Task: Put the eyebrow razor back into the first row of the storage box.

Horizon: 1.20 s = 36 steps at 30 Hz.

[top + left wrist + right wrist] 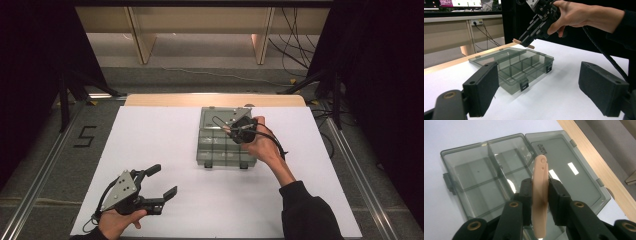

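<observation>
Peach clip held over the open organiser box

Peach-coloured flat plastic clip [540, 195] sits clamped edge-on between the jaws of the right gripper [539, 200], its rounded end with a small hole pointing away from the hand. It hangs above the smoky-grey transparent plastic compartment box [226, 145], far right of centre on the white table [150, 145]. One box, lid laid open flat toward the far edge. The left gripper [162, 182], near left, has its jaws spread wide and grasps nothing. One clip, two grippers.
</observation>
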Tool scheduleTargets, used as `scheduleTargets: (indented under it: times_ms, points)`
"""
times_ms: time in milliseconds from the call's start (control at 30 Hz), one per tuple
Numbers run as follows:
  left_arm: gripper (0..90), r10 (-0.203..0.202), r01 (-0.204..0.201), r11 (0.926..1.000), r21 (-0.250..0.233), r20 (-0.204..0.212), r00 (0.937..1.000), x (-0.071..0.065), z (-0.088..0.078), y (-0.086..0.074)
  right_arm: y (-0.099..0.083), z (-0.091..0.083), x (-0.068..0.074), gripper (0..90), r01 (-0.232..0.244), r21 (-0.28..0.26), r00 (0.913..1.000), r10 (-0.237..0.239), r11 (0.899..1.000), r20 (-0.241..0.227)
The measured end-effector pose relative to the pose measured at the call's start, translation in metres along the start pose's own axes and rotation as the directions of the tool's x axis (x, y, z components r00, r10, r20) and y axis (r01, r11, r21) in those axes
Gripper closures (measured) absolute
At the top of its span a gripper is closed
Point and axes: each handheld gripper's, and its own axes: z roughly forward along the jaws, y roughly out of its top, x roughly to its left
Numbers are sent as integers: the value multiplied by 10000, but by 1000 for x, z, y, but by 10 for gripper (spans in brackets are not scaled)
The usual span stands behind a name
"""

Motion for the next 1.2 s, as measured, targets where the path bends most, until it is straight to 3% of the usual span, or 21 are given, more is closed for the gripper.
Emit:
scheduleTargets:
  times_ms: [67,100,133,1200]
  points:
    - [165,-3,3,10000,-4,3,10000,0,0,0,-1,2,-1,742,-44,102,10000,44,9999,-18]
    - [165,0,0,10000,-5,0,10000,0,0,0,-2,5,-1,742,-130,-193,9996,135,9997,262]
    - [165,18,-18,10000,5,-2,10000,0,0,0,-2,4,-3,742,-64,33,10000,64,10000,51]
    - [165,-39,39,10000,-68,25,10000,0,0,0,-10,31,-9,742,69,291,9999,-66,9996,-109]
